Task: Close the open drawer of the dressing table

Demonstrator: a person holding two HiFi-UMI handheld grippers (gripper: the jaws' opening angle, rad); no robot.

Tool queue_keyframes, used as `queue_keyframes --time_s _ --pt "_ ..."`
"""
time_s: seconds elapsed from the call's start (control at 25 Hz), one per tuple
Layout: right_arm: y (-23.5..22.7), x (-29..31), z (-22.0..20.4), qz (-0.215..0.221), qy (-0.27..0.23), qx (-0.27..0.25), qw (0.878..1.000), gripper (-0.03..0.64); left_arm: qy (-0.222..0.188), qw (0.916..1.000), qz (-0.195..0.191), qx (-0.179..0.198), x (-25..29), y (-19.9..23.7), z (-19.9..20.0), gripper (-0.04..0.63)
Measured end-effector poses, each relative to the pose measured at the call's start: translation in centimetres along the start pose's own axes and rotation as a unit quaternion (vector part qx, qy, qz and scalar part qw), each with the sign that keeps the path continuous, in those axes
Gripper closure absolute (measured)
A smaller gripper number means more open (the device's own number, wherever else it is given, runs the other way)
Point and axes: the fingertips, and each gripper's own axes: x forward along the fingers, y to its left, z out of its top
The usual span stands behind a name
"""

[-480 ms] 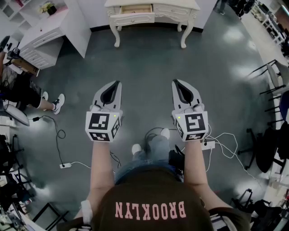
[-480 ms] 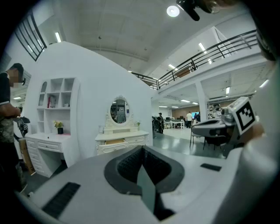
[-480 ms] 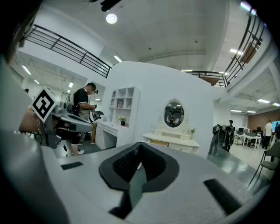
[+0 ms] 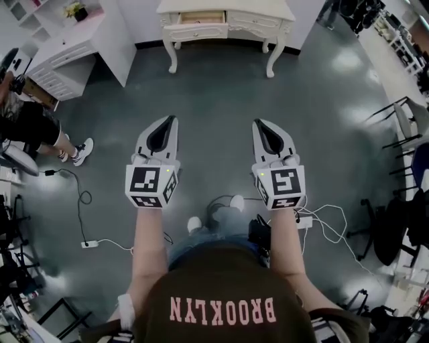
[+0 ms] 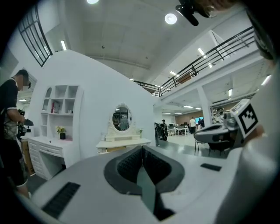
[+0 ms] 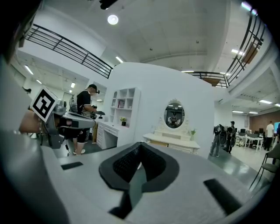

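White dressing table edges a little nearer, yet its left drawer gapes well ahead — your left tool and right tool are both pinched together, empty, so keep walking.

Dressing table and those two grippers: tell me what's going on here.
A person stands on the grey floor some way back from the white dressing table, holding a gripper in each hand. Its drawer, on the left in the head view, is pulled open. The left gripper and right gripper both point toward the table, jaws together with nothing between them. Neither has reached the drawer, so closing it has not yet begun.
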Motion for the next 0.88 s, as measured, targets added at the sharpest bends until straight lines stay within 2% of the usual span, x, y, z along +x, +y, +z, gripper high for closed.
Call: queue_keyframes --time_s 0.2,0.44,0.52,0.68,0.88 --pt "-4.4 1.9 0.3 0.026 -0.013 -0.01 1.0 0.624 -0.004 0.9997 0.025 0.001 4.7 -2.0 1.0 0.591" --pt "-9.4 4.1 -0.2 0.042 -0.023 -0.007 0.999 0.624 0.004 0.9987 0.044 0.025 8.8 -4.2 1.7 0.591" --pt "-10.3 4.5 -0.6 0.042 -0.02 -0.013 0.999 0.624 0.005 0.999 0.043 0.016 9.8 -4.9 1.4 0.591" --pt "-11.0 5.6 -1.1 0.07 -0.017 -0.042 0.997 0.624 0.0 0.999 0.044 -0.002 11.7 -5.4 1.1 0.591" --pt "-11.9 7.9 -0.3 0.087 -0.04 -0.012 0.995 0.624 -0.001 0.9988 0.046 -0.018 14.1 -4.0 0.9 0.591"
